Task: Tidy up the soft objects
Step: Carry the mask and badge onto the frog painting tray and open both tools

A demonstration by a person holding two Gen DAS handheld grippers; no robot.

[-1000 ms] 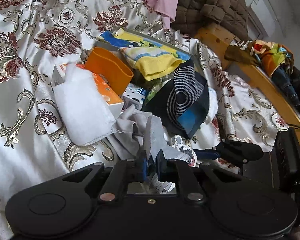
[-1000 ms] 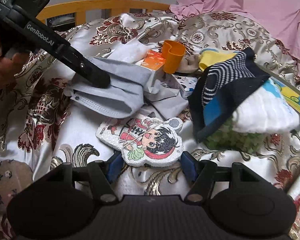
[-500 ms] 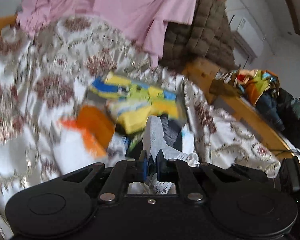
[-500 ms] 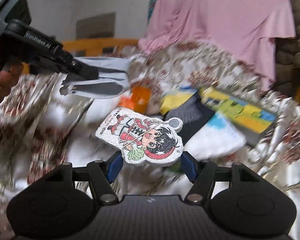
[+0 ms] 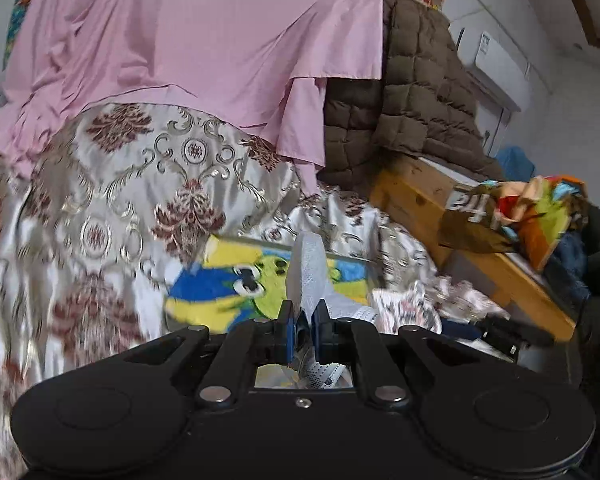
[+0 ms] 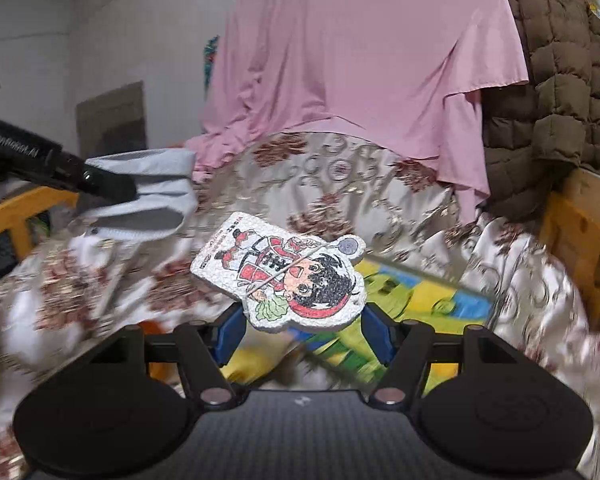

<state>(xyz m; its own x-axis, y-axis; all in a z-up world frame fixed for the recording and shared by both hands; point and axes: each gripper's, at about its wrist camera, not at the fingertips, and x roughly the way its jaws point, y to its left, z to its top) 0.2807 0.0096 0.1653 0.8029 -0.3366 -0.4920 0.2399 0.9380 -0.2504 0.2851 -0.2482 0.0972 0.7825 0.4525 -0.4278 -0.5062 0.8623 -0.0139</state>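
Bed (image 5: 112, 184): patterned satin cover, pink sheet (image 5: 204, 40) at head edge. Left gripper (image 5: 302, 326) clamps grey mask (image 5: 306, 276); right gripper (image 6: 302, 334) pinches cartoon sponge (image 6: 288, 274).

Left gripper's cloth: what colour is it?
Pale grey-blue cloth, clamped in the left gripper; clearest in the right wrist view.

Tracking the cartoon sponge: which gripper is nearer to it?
Right. The right gripper grips the cartoon sponge; the left gripper, apart, holds the grey mask.

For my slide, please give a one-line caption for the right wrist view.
Right gripper holds a cartoon-character sponge above the patterned bedspread; left gripper carries a grey face mask.
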